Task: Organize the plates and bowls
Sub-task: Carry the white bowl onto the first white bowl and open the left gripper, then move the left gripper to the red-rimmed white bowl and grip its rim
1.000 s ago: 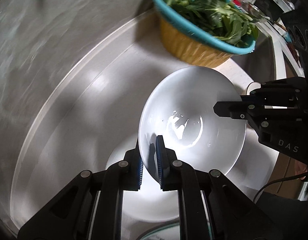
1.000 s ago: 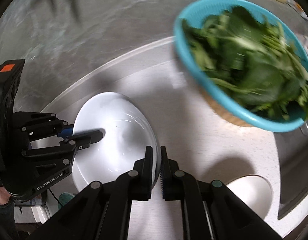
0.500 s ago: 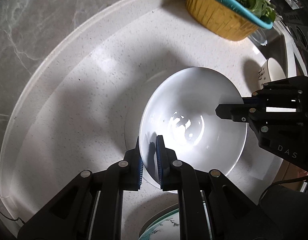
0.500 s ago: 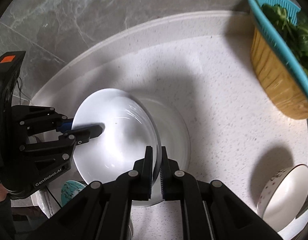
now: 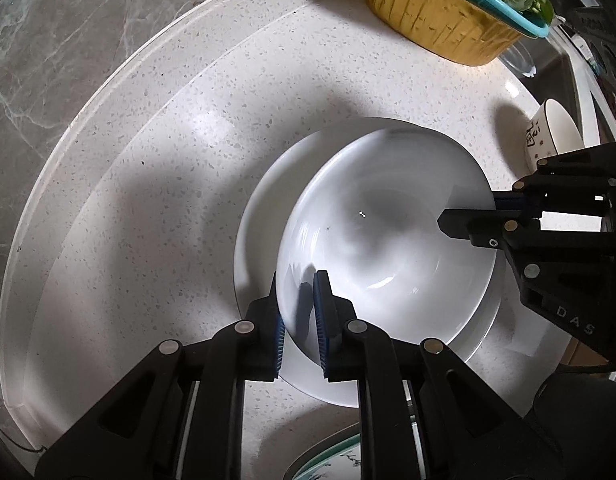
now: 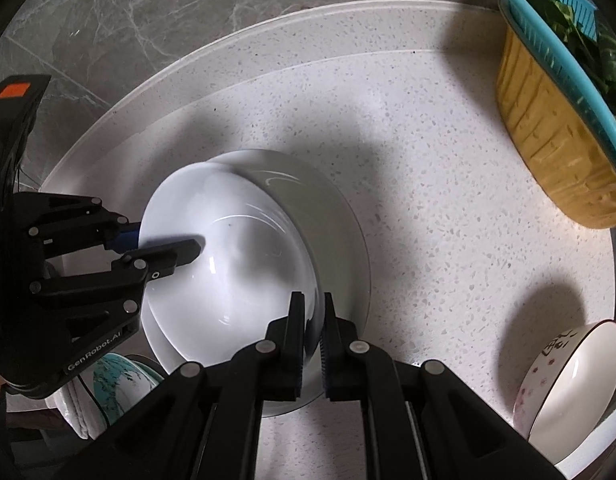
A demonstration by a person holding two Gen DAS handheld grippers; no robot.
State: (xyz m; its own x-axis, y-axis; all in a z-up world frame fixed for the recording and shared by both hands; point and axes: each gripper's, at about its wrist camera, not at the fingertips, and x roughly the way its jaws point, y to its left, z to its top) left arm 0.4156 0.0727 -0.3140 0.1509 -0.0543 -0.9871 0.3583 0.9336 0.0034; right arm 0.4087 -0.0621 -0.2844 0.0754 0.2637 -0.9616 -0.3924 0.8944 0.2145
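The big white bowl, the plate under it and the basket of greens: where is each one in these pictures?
White bowl (image 5: 388, 240): left wrist view, inner bottom.
White plate (image 5: 255, 240): left wrist view, bare left rim.
Basket of greens (image 6: 548, 152): right wrist view, yellow outer wall.

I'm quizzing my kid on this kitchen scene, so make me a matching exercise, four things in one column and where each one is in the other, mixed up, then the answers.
Things:
1. white bowl
2. white plate
3. patterned bowl
4. leafy greens

Places:
A. in the teal strainer over the yellow basin
B. held at its rim by the left gripper and right gripper
C. tilted at the counter's right edge
D. flat on the counter, beneath the held bowl

Pairs: 1-B, 2-D, 3-C, 4-A
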